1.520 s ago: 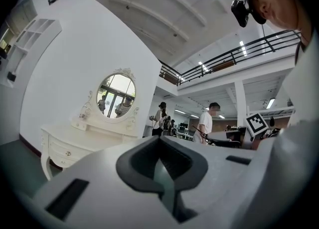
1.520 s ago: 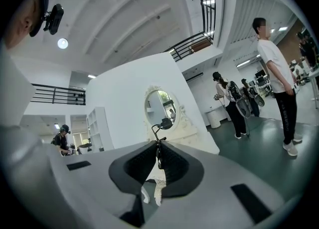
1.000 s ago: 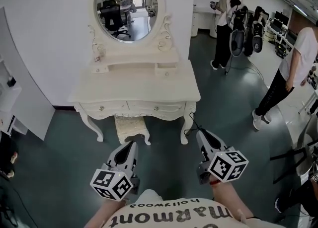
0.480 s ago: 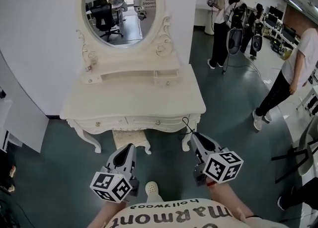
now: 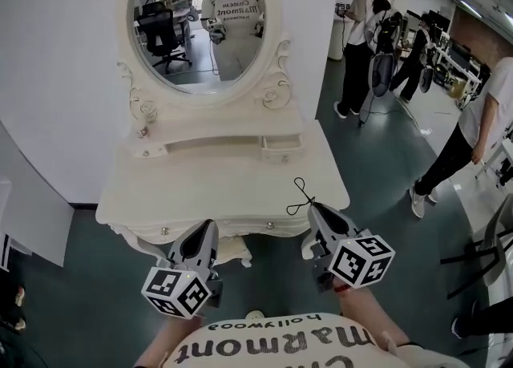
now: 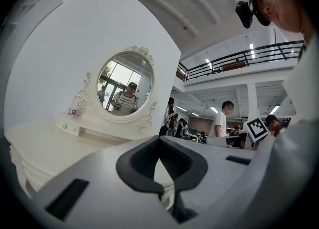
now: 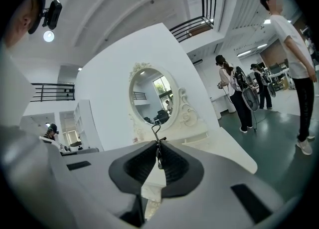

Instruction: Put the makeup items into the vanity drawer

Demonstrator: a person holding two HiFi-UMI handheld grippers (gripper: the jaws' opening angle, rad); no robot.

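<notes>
A white vanity (image 5: 224,190) with an oval mirror (image 5: 204,22) stands straight ahead; its front drawers (image 5: 270,225) and the small shelf drawer (image 5: 282,147) are closed. A tiny red-labelled bottle (image 5: 143,130) (image 6: 73,113) sits at the shelf's left end. My right gripper (image 5: 311,208) (image 7: 158,145) hovers over the tabletop's front right edge, shut on a thin black wire clip (image 5: 300,194) (image 7: 158,138) that sticks up from its tips. My left gripper (image 5: 207,224) (image 6: 159,145) hangs at the front edge near the middle, jaws together with nothing in them.
An upholstered stool (image 5: 234,252) is tucked under the vanity. Two people (image 5: 365,30) (image 5: 481,118) stand on the green floor to the right, with equipment near them. A white wall backs the vanity, and a white panel (image 5: 32,214) stands at the left.
The vanity has come much closer; both grippers now reach its front edge instead of hanging over the floor. The mirror now shows the person holding the grippers.
</notes>
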